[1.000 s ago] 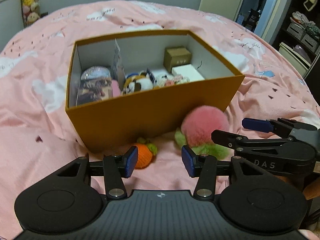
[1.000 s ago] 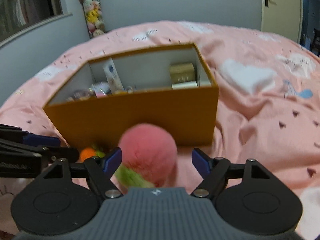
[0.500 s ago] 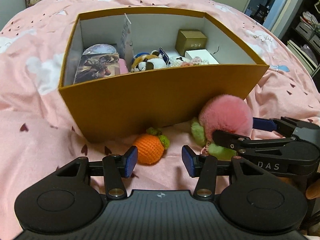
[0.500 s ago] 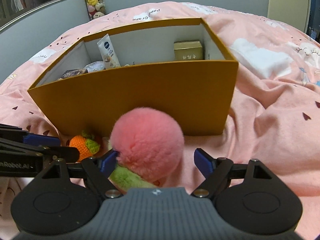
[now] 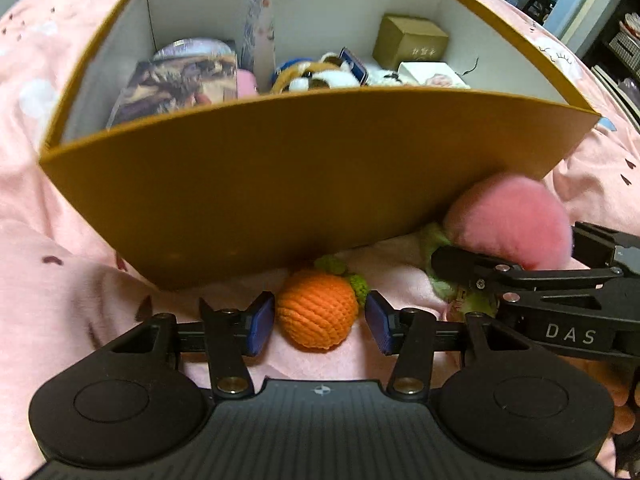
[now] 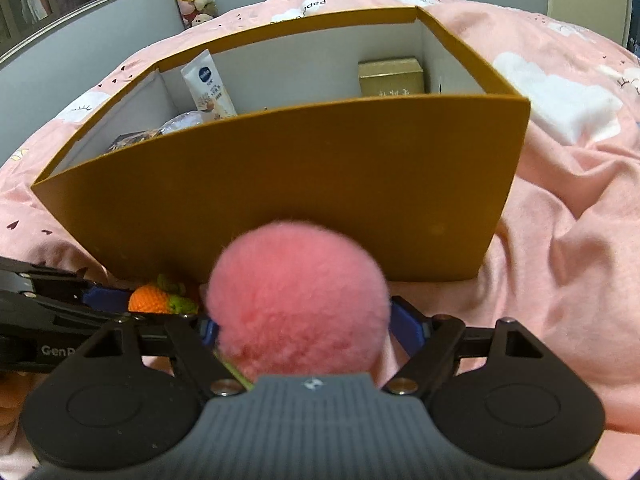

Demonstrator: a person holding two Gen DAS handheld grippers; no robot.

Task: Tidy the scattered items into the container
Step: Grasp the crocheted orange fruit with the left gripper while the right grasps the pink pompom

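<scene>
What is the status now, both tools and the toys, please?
Left tool open, straddling orange knitted toy. Right tool open around pink pompom. Both toys on bed, outside box. Box wall directly ahead.

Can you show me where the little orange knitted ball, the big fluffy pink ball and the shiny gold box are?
Small orange knitted ball (image 5: 316, 314): left wrist view, middle of its yarn body.
Big fluffy pink ball (image 6: 298, 300): right wrist view, centre of the fluff.
Shiny gold box (image 6: 390, 77): right wrist view, its front face.

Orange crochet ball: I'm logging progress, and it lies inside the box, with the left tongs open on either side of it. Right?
Not inside. The left wrist view shows the orange ball on the pink bedspread in front of the box, outside it. The left tongs are indeed open on either side of it.
</scene>
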